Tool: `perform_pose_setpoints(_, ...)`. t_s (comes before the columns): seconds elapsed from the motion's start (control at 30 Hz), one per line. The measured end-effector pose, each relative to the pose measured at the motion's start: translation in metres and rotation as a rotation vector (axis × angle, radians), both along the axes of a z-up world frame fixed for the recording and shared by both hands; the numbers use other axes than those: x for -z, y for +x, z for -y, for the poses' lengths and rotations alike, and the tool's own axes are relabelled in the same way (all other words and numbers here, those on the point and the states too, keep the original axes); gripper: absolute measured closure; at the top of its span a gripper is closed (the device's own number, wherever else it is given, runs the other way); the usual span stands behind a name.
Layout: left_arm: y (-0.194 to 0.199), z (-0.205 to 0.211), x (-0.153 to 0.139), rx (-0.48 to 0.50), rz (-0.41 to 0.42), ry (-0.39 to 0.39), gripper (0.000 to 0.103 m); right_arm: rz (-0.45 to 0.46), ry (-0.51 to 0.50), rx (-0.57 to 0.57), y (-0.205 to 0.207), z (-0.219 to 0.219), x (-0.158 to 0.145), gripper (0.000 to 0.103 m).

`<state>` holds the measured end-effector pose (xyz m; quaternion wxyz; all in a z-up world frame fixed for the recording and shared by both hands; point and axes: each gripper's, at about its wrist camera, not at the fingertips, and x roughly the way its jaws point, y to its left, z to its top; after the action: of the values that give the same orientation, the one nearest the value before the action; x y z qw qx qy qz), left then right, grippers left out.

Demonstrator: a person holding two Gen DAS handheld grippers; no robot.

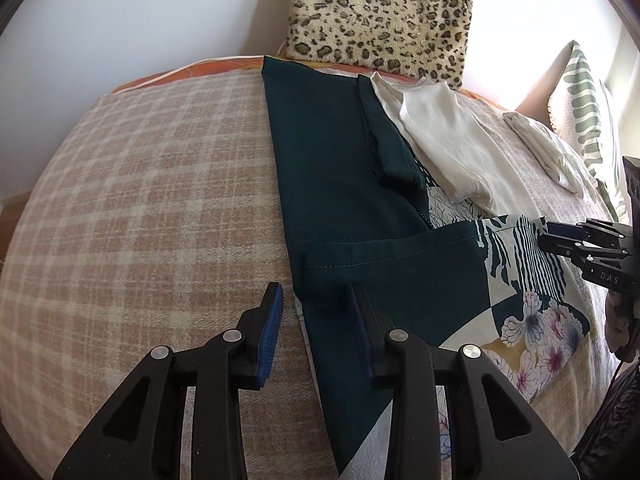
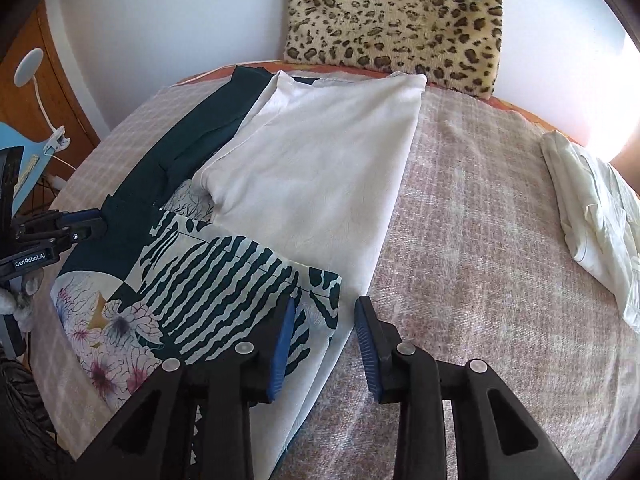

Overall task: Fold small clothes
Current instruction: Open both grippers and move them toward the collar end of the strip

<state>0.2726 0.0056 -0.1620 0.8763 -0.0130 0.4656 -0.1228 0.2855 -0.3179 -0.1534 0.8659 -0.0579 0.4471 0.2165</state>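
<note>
The left gripper (image 1: 316, 332) hangs over the near left edge of the dark green printed garment (image 1: 344, 208), its blue-padded fingers (image 1: 270, 328) apart and clamping nothing: one finger stands over the bare blanket, the other over the green cloth, with the garment's left edge running between them. The right gripper (image 2: 326, 340) hovers at the garment's near right corner, fingers likewise apart and empty; its left finger (image 2: 282, 348) sits above the striped, flowered fold (image 2: 224, 276) and its right finger above the blanket, with a strip of the white garment (image 2: 320, 160) between. The green garment lies flat with its long axis running from near to far, its far end pointing toward the leopard-print cushion (image 1: 380, 16); the near part is folded across, showing stripes and flowers. The white garment overlaps its right side, along the same line. A second, crumpled white piece (image 2: 592, 216) lies well apart on the far right. Everything rests on a beige checked blanket (image 1: 140, 200) (apparently spread on a bed) against a white wall (image 2: 180, 12), with a wooden cabinet (image 2: 48, 96) at the far left.
</note>
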Motion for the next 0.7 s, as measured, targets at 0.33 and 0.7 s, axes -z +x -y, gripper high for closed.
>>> perform_pose_setpoints(0.33,0.016,-0.023,-0.016,-0.054,0.035,-0.116,0.056,-0.014,0.106,0.044,0.011,0.026,-0.009,0.060)
perform_pose_setpoints(0.7,0.096,-0.036,-0.002,-0.050,-0.063,-0.277,0.043,-0.086,0.284,0.000,0.080,0.049,0.008,0.049)
